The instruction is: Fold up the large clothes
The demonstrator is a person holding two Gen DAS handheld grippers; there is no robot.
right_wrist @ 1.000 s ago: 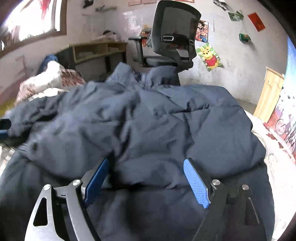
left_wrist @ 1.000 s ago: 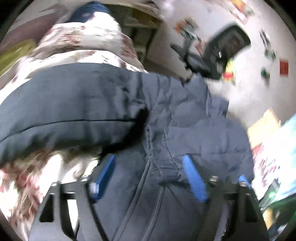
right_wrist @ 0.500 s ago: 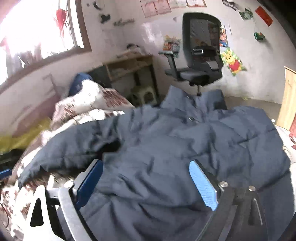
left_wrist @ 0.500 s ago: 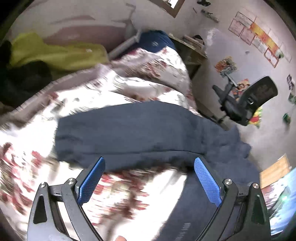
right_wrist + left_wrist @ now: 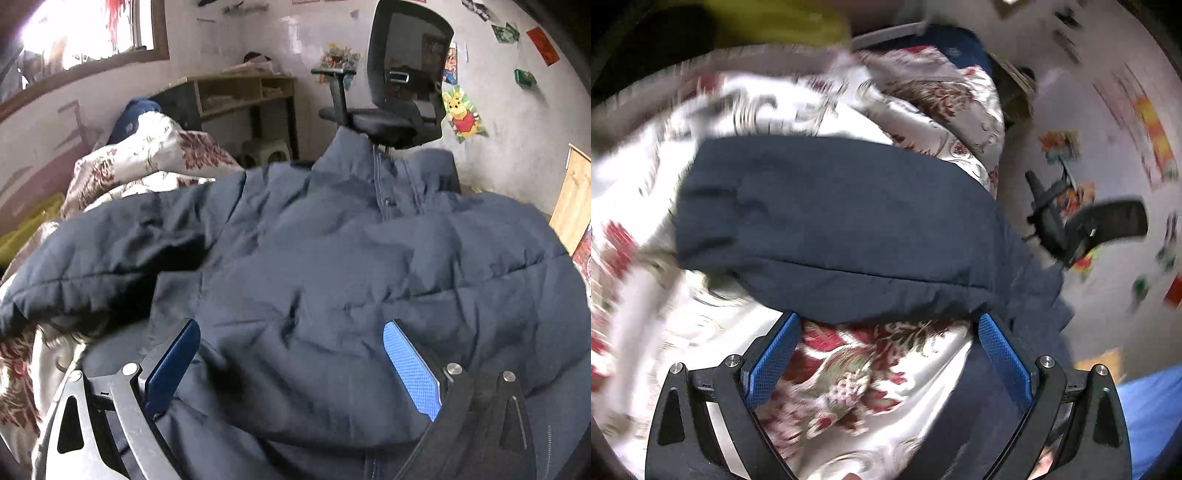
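**One jacket spread on the bed**

Left wrist view: the left gripper (image 5: 888,328) gapes wide, holding nothing, above the floral bedspread (image 5: 849,373). One navy sleeve (image 5: 827,229) lies across it.

Right wrist view: one puffy quilted jacket (image 5: 369,280) lies face-up, collar toward one office chair (image 5: 402,74). The right gripper (image 5: 291,332) hangs wide apart, empty, over the jacket.

We see our right gripper (image 5: 291,332) spread wide above the navy puffer jacket (image 5: 351,266), which lies on the floral bedspread (image 5: 147,155); an office chair (image 5: 402,74) stands behind its collar.
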